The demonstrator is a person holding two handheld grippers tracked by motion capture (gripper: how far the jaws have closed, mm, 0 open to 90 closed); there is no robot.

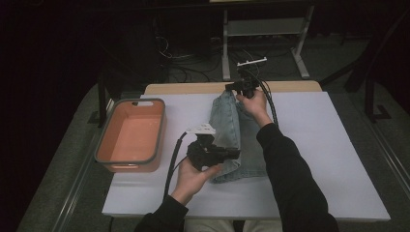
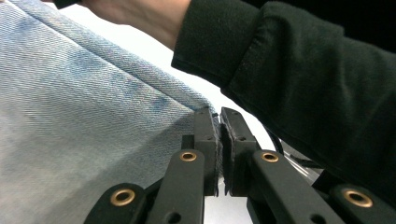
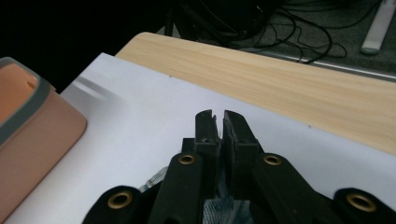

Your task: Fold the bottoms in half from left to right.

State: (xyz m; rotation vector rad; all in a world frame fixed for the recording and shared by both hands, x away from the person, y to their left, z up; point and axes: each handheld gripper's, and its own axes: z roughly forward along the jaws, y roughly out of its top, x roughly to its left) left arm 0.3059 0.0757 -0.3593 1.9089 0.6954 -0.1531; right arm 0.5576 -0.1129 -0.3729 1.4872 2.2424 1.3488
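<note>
A folded piece of light blue denim (image 1: 244,140) lies in the middle of the white sheet (image 1: 319,145). My left gripper (image 1: 233,153) is at its near left edge, jaws pressed together on a fold of the denim (image 2: 84,102); in the left gripper view the left gripper (image 2: 218,116) pinches the cloth's edge. My right gripper (image 1: 230,87) is at the far end of the cloth. In the right gripper view the right gripper (image 3: 217,116) is closed, with denim (image 3: 223,186) showing between its jaws lower down.
An orange bin (image 1: 130,137) with a grey rim stands at the table's left, also seen as the orange bin (image 3: 28,140) close by. A wooden tabletop strip (image 3: 280,79) runs beyond the white sheet. A dark sleeve (image 2: 303,84) crosses over the cloth. Cables and a frame lie on the floor behind.
</note>
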